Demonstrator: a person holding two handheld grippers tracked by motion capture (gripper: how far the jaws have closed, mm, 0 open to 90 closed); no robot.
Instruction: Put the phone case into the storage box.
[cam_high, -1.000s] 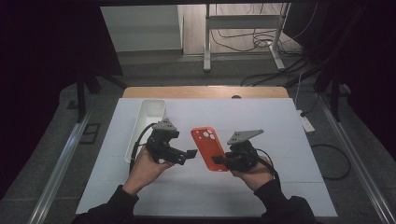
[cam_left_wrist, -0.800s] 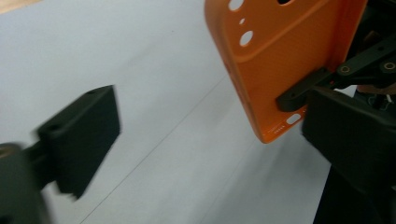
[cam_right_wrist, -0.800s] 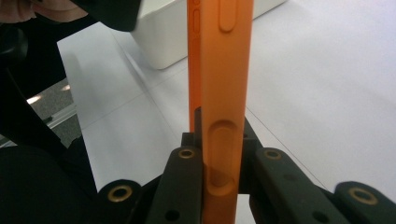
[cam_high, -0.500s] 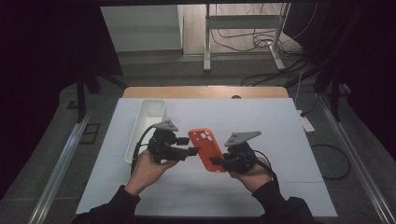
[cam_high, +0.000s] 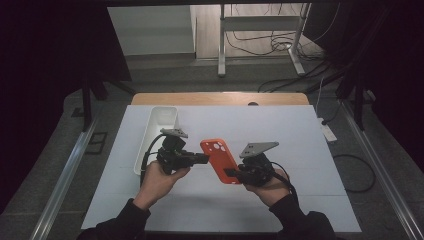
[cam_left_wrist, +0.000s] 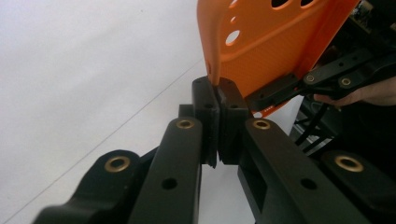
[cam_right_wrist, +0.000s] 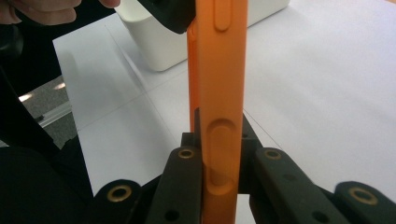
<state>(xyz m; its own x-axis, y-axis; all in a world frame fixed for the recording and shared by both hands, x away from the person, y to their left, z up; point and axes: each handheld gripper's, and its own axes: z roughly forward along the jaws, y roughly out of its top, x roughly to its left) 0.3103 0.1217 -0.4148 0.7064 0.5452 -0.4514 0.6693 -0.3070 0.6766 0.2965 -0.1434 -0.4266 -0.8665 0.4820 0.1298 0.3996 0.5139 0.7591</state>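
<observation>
An orange phone case (cam_high: 219, 157) is held above the white table between both grippers. My left gripper (cam_high: 204, 158) comes from the left and is shut on the case's side edge (cam_left_wrist: 266, 46), its jaws (cam_left_wrist: 218, 93) pinching the rim. My right gripper (cam_high: 231, 174) is shut on the case's near end, and in the right gripper view the case (cam_right_wrist: 219, 70) stands edge-on between its jaws (cam_right_wrist: 219, 135). The left gripper (cam_right_wrist: 173, 14) shows there at the case's far end, and the right gripper (cam_left_wrist: 327, 77) shows in the left gripper view.
A long white bin (cam_high: 150, 145) lies on the table's left part, just behind my left hand, and appears again as the bin (cam_right_wrist: 159, 46) in the right gripper view. The white tabletop (cam_high: 300, 135) stretches right and forward. A wooden strip (cam_high: 220, 98) edges the far side.
My left gripper has moved right to the case and shut on its side edge. The right gripper has kept its hold, and the case has shifted slightly left and tilted up.
</observation>
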